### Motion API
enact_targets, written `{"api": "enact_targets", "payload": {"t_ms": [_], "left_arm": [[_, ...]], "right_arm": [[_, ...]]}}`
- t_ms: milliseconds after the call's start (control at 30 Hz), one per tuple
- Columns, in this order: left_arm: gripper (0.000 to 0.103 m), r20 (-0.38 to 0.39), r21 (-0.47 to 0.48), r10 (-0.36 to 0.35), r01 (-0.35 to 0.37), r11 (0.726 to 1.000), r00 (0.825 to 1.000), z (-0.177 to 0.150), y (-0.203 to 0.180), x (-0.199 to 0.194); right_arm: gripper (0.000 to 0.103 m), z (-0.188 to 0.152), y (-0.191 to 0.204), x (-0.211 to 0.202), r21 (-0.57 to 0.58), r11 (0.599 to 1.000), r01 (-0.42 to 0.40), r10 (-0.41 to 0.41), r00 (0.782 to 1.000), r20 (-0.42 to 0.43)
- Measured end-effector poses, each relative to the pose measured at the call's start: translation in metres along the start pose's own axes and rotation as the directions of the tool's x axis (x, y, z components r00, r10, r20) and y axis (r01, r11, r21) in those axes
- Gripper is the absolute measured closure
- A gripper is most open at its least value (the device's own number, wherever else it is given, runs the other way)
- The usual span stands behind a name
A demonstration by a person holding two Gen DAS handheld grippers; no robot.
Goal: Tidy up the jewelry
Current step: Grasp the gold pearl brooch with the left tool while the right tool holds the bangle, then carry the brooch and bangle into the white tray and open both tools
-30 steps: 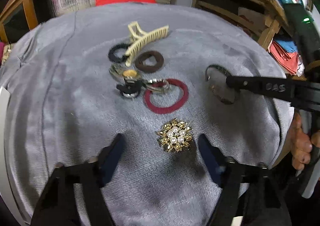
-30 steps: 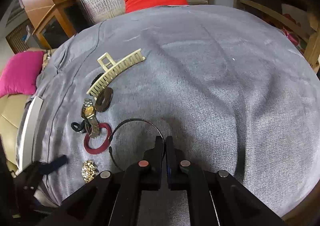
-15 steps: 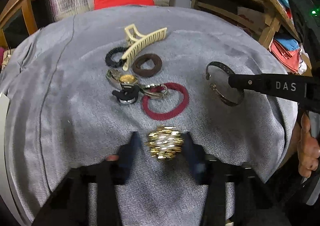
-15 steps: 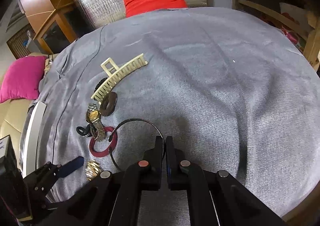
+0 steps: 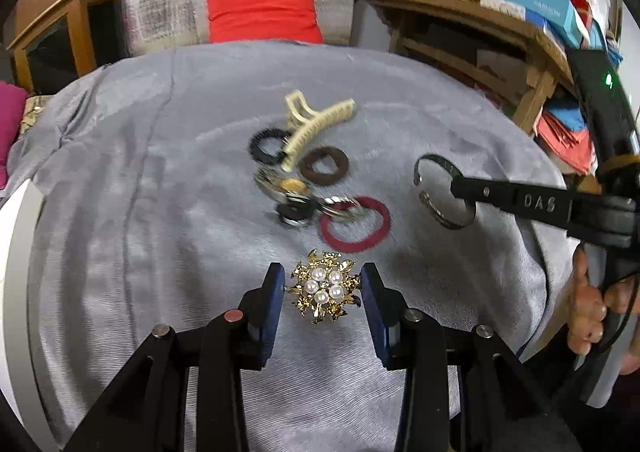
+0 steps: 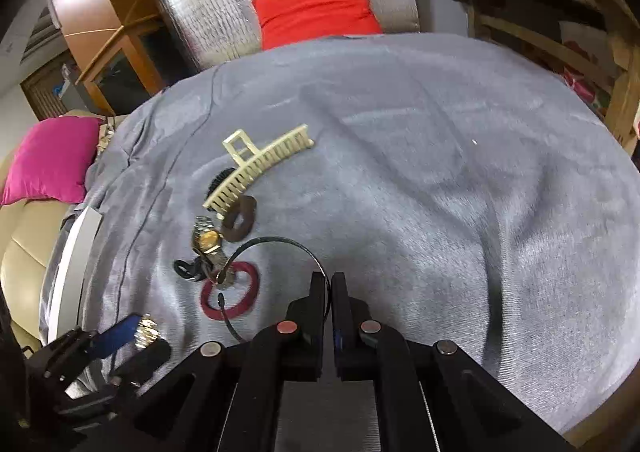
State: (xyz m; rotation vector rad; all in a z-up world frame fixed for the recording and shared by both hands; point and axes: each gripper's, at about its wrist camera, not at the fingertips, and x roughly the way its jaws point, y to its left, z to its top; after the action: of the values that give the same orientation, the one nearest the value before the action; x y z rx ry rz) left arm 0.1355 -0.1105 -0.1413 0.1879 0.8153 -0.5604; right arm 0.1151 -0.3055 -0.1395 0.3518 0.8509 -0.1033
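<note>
A gold brooch with pearls (image 5: 323,291) hangs just above the grey cloth (image 5: 160,232), and my left gripper (image 5: 322,273) is shut on it, one blue pad on each side. From the right wrist view the same brooch (image 6: 146,330) shows at lower left against a blue pad of the left gripper (image 6: 136,330). My right gripper (image 6: 330,281) is shut on a thin black bangle (image 6: 272,239), which curves out to its left. In the left wrist view that bangle (image 5: 430,161) sits at the tip of the right gripper (image 5: 456,186).
On the cloth lie a cream hair claw (image 5: 316,124), a black scrunchie (image 5: 266,146), a brown hair tie (image 5: 324,166), a gold watch (image 5: 288,186) and a red hair ring (image 5: 354,224). A white rim (image 5: 16,252) borders the left. A wooden shelf (image 5: 480,24) stands right. A hand (image 5: 588,304) grips the right tool.
The left jaws closed from wide apart onto the brooch and lifted it slightly off the cloth. The right gripper kept still with the bangle.
</note>
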Motion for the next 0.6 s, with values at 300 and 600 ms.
{"api": "enact_targets", "payload": {"t_ms": [300, 600], "left_arm": [[0.062, 0.109, -0.142, 0.187, -0.171, 0.975, 0.976, 0.003, 0.060, -0.055], [0.063, 0.045, -0.368, 0.470, -0.423, 0.828, 0.881, -0.016, 0.176, -0.102]], "right_arm": [[0.099, -0.001, 0.048, -0.002, -0.062, 0.995, -0.078, 0.080, 0.997, 0.020], [0.099, 0.010, 0.146, 0.019, -0.212, 0.954, -0.214, 0.206, 0.977, -0.060]]}}
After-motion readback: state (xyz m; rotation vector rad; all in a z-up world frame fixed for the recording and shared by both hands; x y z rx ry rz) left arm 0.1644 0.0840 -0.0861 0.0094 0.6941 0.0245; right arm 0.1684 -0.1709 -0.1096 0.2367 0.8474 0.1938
